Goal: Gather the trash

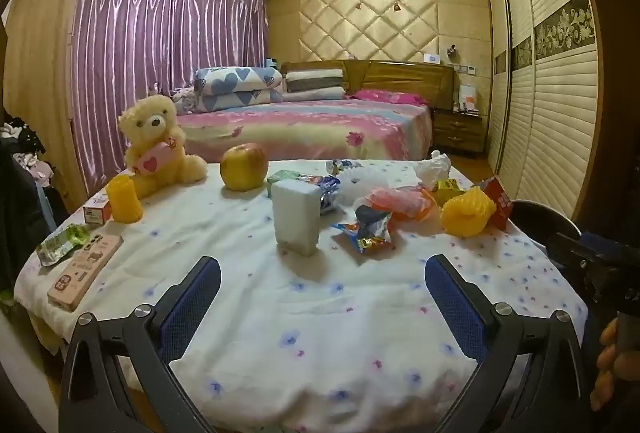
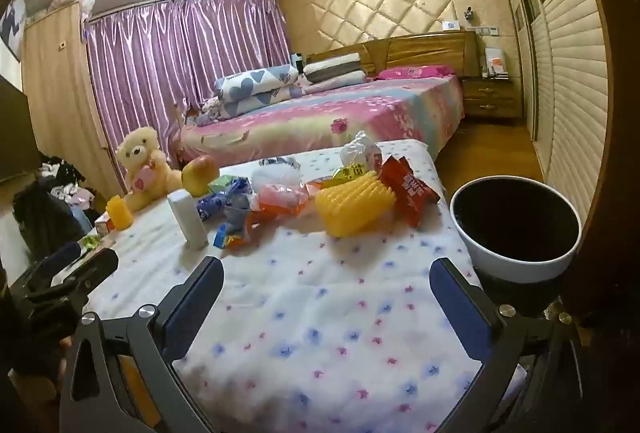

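Observation:
A pile of snack wrappers [image 1: 370, 227] lies on the flowered tablecloth [image 1: 320, 313], with a yellow foam fruit net [image 1: 466, 215], a red packet [image 1: 500, 201] and a crumpled white tissue [image 1: 434, 169]. In the right wrist view the same wrappers [image 2: 256, 209], net [image 2: 352, 207] and red packet [image 2: 408, 189] lie ahead. A white-rimmed black bin [image 2: 516, 229] stands at the table's right edge. My left gripper [image 1: 322, 289] is open and empty above the cloth. My right gripper [image 2: 326, 291] is open and empty, just left of the bin.
A teddy bear [image 1: 156, 141], an apple [image 1: 244, 167], a white block [image 1: 296, 215], a second yellow net [image 1: 124, 199], a pink box [image 1: 86, 271] and a green wrapper [image 1: 60, 245] sit on the table. A bed [image 1: 304, 129] stands behind.

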Demonstrator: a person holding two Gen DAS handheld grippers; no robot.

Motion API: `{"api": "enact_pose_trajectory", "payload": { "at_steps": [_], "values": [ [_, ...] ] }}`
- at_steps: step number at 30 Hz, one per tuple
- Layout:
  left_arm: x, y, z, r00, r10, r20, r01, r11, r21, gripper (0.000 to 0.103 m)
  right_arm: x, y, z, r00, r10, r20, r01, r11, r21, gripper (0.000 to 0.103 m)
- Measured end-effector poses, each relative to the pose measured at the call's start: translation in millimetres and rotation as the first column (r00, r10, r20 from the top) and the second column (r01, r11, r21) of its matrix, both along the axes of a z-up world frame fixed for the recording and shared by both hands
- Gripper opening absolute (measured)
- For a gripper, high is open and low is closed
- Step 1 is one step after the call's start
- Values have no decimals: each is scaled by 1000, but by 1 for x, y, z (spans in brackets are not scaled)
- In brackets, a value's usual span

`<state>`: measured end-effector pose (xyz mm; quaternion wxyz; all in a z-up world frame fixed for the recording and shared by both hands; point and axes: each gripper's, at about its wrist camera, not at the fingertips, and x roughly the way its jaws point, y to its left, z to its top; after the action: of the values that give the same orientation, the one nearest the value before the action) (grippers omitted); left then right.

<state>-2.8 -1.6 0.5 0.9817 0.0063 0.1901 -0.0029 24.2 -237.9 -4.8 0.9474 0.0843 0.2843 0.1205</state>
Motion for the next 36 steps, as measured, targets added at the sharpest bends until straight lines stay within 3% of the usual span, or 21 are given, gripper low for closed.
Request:
{"api": "enact_pose_trajectory", "payload": {
  "at_steps": [9,36],
  "values": [
    [2,-3,-3,999,-21,-37,20,1000,-9,102,0,-1,0,999,-33,-21,32,999,-44,103],
    [5,3,-6,999,-11,-52,10,1000,-25,102,-2,4,1,999,-30,-16,30,999,-35,103]
  ]
}}
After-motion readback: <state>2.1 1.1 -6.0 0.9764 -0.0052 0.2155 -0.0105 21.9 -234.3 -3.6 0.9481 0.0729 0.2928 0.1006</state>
